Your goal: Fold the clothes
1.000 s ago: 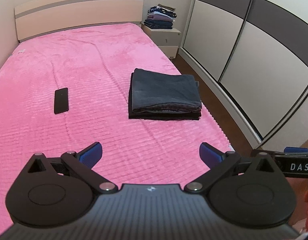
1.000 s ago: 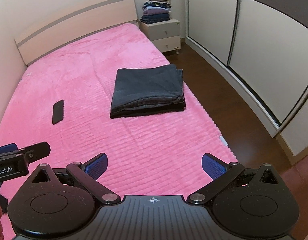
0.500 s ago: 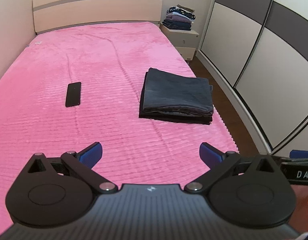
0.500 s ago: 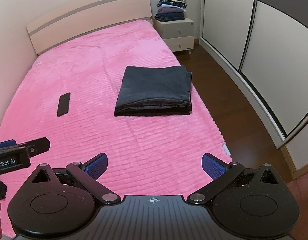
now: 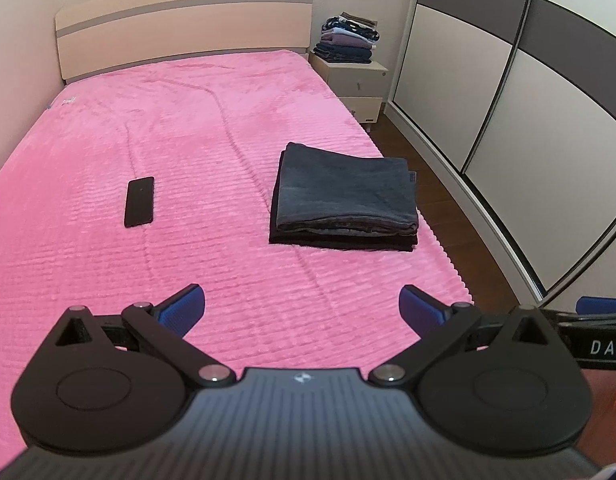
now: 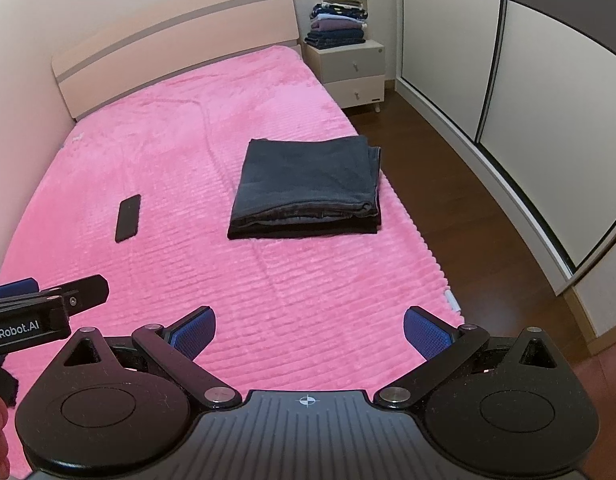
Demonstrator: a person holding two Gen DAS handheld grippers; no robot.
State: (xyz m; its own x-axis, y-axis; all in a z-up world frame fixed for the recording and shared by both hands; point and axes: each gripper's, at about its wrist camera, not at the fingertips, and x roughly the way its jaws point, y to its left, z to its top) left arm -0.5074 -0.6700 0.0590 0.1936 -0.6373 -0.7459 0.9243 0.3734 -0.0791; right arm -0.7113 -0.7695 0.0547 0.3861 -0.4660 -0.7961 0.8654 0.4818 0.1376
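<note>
Jeans (image 5: 343, 196), folded into a neat dark stack, lie on the pink bedspread (image 5: 108, 264) near its right edge, and in both views the stack now sits smaller and further off than it did a second ago, with more of the wardrobe (image 6: 547, 120) and wooden floor (image 6: 447, 168) showing. We read that as both tools drawing back from a finished fold; to our eye this piece is done, and the next garment would have to come from somewhere out of shot.

Our left gripper (image 5: 302, 308) hangs over the near end of the bed, well apart from the stack, its blue pads spread wide with nothing between them. Our right gripper (image 6: 309, 330) is level beside it, equally wide and equally empty. Each tool peeks into the edge of the other's view, so we hold them side by side, pointing up the bed.

A black phone (image 5: 139, 201) rests flat on the spread, left of the jeans and well clear of them. More folded clothes (image 6: 339, 24) are piled on the nightstand (image 6: 347, 70) by the headboard (image 5: 180, 28).
</note>
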